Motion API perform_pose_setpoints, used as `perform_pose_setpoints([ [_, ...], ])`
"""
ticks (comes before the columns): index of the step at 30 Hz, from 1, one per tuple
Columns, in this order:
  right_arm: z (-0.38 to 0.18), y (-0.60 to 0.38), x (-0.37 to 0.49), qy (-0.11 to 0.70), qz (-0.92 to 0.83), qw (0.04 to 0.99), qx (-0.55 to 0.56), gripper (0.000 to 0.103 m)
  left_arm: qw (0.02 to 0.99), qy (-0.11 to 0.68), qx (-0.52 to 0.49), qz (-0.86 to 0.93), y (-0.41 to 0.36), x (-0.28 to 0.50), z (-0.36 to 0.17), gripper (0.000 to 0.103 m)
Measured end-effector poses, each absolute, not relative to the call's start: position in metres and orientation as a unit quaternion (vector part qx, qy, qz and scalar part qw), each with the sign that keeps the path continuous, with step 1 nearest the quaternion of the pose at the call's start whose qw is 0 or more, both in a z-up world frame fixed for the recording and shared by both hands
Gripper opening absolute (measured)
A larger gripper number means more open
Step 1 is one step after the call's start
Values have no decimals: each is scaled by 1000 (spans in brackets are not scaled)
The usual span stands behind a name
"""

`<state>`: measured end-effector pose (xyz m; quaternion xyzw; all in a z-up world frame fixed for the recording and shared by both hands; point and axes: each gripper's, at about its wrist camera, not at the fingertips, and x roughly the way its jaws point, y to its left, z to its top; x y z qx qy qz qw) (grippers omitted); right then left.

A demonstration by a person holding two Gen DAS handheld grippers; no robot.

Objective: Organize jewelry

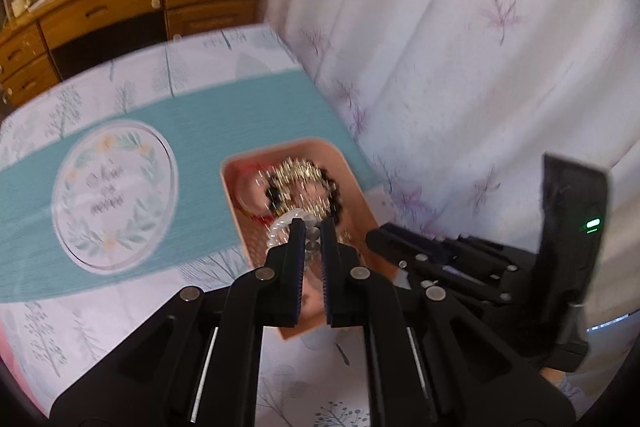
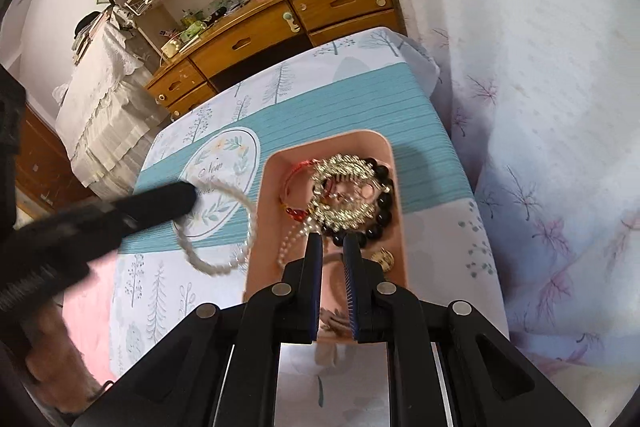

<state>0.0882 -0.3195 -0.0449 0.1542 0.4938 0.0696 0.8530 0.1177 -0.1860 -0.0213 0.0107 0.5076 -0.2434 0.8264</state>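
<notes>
The left gripper point(image 2: 188, 197) is pinching a white pearl-bead bracelet point(image 2: 224, 227) at nine o'clock of the pink rectangular plastic tray point(image 2: 396, 187); the right gripper point(image 2: 333, 241) is hanging pressed together, empty.

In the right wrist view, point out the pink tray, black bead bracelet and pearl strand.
pink tray point(image 2: 400, 227), right wrist view, right wall.
black bead bracelet point(image 2: 385, 202), right wrist view, a bead.
pearl strand point(image 2: 208, 266), right wrist view, lower loop.

A pink tray point(image 2: 396, 187) holds a heap of jewelry: a gold chain point(image 2: 344, 187) on top, a black bead bracelet point(image 2: 380, 211) along its right side, a red cord point(image 2: 298, 179) at left. A pearl loop point(image 2: 216, 267) hangs left of the tray, pinched in the left gripper point(image 2: 188, 199).
</notes>
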Motion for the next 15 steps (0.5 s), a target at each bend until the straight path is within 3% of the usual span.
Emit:
perform_pose_setpoints([
  [8,-47,-331,70,497,66,850,159,11,827,513,53,-222,-202,100,-48,6],
  [10,-47,-330,67,496,68,851,160,11,825,515,47,-226,-199,96,-45,12],
  [12,-44,-329,63,494,71,852,160,11,828,513,39,-225,-194,94,-41,31],
  [15,-40,-324,59,491,78,854,155,11,839,497,29,-219,-183,85,-30,42],
])
